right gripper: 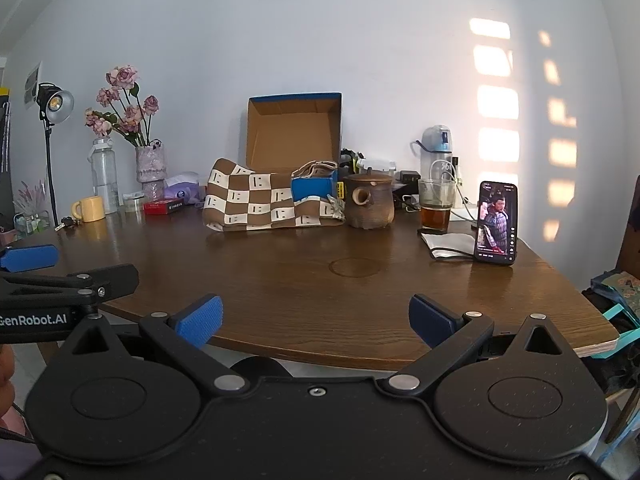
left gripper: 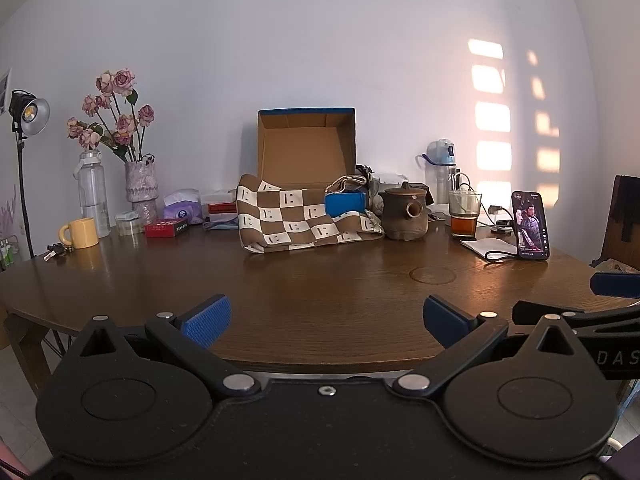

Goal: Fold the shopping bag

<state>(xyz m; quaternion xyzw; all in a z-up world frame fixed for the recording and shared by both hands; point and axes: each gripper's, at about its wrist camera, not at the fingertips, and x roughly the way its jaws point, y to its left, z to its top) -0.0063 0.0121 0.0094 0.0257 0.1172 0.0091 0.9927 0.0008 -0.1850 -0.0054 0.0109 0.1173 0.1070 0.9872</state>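
The left gripper [left gripper: 326, 318] sits at the bottom of the left wrist view with its blue-padded fingers [left gripper: 208, 320] spread wide and nothing between them, poised over the near edge of the brown wooden counter [left gripper: 320, 288]. The right gripper [right gripper: 316, 318] is in the same state in the right wrist view: fingers [right gripper: 202, 320] wide apart, holding nothing, above the counter's near edge. Each gripper shows at the side of the other's frame, so the two are side by side.

The shopping bag [left gripper: 296, 218], brown and cream checkered fabric with small face marks, lies slumped at the centre of the frame, toward the counter's far side and well apart from both grippers. Its handles [left gripper: 346, 183] rest at its upper right, and a blue box [left gripper: 346, 204] sits against the cloth. Directly behind it an open cardboard box [left gripper: 306, 146] stands with its lid up.

Just right of the bag is a brown clay teapot [left gripper: 404, 214], then a glass of tea [left gripper: 464, 214] and a lit phone [left gripper: 531, 226] propped upright at centre right. At centre left are a yellow mug [left gripper: 82, 233], a red packet [left gripper: 166, 227] and a vase of pink roses [left gripper: 140, 184].
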